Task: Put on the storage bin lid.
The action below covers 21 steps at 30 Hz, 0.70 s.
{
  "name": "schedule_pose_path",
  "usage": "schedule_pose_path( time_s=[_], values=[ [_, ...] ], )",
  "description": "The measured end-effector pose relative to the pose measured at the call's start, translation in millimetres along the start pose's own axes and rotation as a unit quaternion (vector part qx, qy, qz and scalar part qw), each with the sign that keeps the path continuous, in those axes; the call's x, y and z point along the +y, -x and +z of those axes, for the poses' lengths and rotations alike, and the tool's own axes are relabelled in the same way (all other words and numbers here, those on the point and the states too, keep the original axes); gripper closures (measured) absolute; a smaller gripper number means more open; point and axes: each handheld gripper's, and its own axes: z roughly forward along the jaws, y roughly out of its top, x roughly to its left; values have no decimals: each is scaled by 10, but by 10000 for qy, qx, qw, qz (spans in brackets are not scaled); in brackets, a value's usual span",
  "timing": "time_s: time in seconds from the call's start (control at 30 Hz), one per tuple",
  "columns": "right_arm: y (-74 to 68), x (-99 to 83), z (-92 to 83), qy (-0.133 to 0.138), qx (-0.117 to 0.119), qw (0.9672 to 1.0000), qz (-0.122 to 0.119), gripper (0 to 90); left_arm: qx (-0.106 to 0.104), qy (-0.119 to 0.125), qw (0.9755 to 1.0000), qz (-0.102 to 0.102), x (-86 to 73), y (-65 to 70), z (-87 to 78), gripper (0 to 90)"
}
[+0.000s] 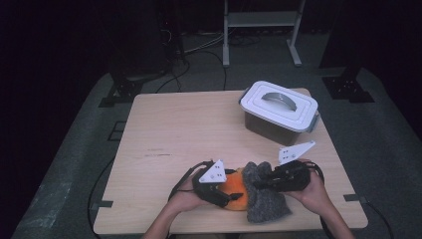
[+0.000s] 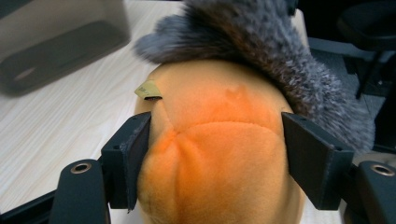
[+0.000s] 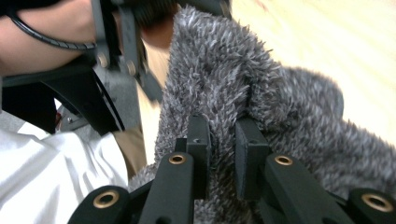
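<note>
Near the front edge of the table (image 1: 164, 124), a little right of its middle, lie an orange plush toy (image 1: 235, 191) and a grey fuzzy cloth (image 1: 263, 196), the cloth draped against the toy's right side and partly over it. From the left, the left gripper (image 1: 224, 191) reaches onto the toy; in the left gripper view its two black jaws stand on either side of the orange body (image 2: 215, 140), the pads pressing into the plush, so it grips the toy. From the right, the right gripper (image 1: 260, 183) comes in over the cloth; in the right gripper view its jaws are nearly together and pinch a fold of the grey pile (image 3: 224, 135) between them. Toward the far right corner of the table stands a grey storage box (image 1: 278, 117) with a white lid, well apart from both grippers.
</note>
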Motion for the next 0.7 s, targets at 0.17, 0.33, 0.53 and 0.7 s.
schedule_pose_path(
  time_s=[0.17,0.33,0.53,0.7],
  values=[
    [39,-41,34,-196,-57,9998,-26,780,-54,-30,10000,32,-35,-18,-26,287],
    [116,-120,-42,-69,-80,9998,157,780,-104,-10,9999,7,-47,-37,-32,282],
    [106,-116,41,-165,-42,9997,147,779,-233,-48,9992,-322,-3,-67,-43,170],
    [-17,-32,30,-178,-90,9997,-139,783,-183,24,9993,-328,3,-34,-20,278]
  ],
)
